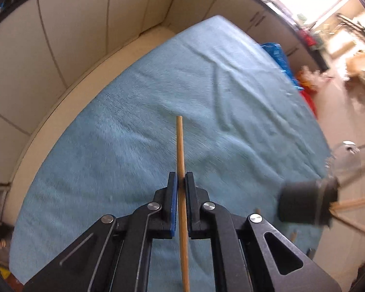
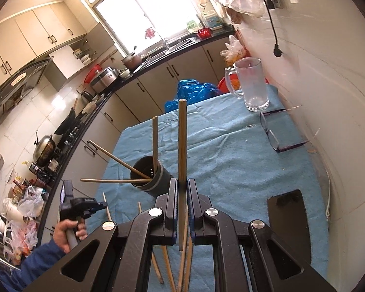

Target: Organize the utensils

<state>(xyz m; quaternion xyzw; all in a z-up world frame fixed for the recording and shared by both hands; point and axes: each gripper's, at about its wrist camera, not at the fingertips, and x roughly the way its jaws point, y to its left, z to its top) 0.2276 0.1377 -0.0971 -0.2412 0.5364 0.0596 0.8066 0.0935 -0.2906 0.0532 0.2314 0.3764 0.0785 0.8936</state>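
Note:
My left gripper (image 1: 181,178) is shut on a wooden chopstick (image 1: 180,146) that points forward over the blue cloth (image 1: 158,102). My right gripper (image 2: 182,185) is shut on another wooden chopstick (image 2: 182,141), held upright just right of the dark utensil holder (image 2: 151,175). The holder stands on the blue cloth (image 2: 231,160) with three chopsticks (image 2: 124,161) in it. Several loose chopsticks (image 2: 166,265) lie on the cloth under my right gripper. The holder shows blurred at the right of the left wrist view (image 1: 306,202). The left gripper is seen in the right wrist view (image 2: 85,205), held in a hand.
A glass mug (image 2: 251,85), eyeglasses (image 2: 277,133) and a black phone (image 2: 288,221) lie on the table's right side. A blue plastic bag (image 2: 192,91) sits at the far edge. Kitchen cabinets (image 1: 73,36) stand beyond the table.

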